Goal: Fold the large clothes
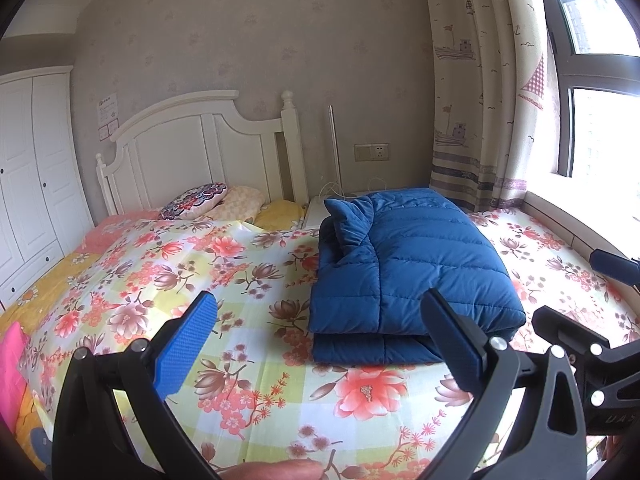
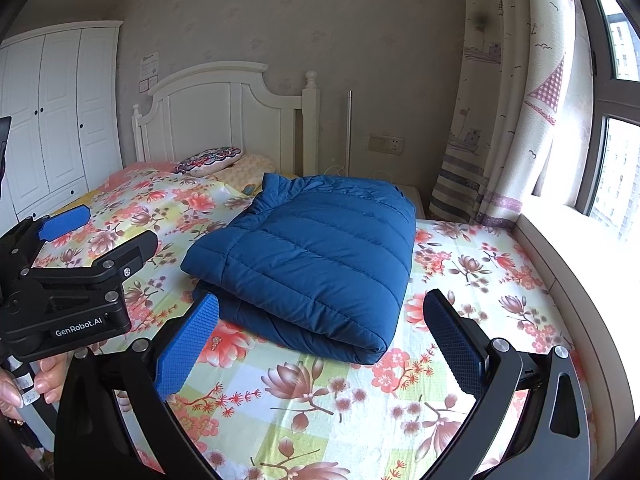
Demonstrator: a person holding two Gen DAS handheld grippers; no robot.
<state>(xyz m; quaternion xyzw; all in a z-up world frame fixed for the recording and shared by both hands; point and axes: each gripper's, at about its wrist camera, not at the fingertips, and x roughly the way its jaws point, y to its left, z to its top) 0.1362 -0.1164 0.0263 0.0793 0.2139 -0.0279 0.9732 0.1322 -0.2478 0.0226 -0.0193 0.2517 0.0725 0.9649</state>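
Observation:
A blue quilted down jacket (image 1: 412, 264) lies folded in a thick rectangular stack on the floral bed sheet (image 1: 248, 264); it also shows in the right wrist view (image 2: 312, 256). My left gripper (image 1: 320, 344) is open and empty, held above the sheet just in front and left of the jacket. My right gripper (image 2: 320, 344) is open and empty, in front of the jacket's near folded edge. The left gripper's body also shows at the left of the right wrist view (image 2: 72, 280), and the right gripper's body at the right edge of the left wrist view (image 1: 580, 352).
A white headboard (image 1: 200, 148) and pillows (image 1: 200, 200) stand at the far end of the bed. A white wardrobe (image 1: 28, 184) is at the left. A curtain (image 1: 492, 92) and window ledge (image 2: 568, 248) run along the right. A pink item (image 1: 10, 360) lies at the bed's left edge.

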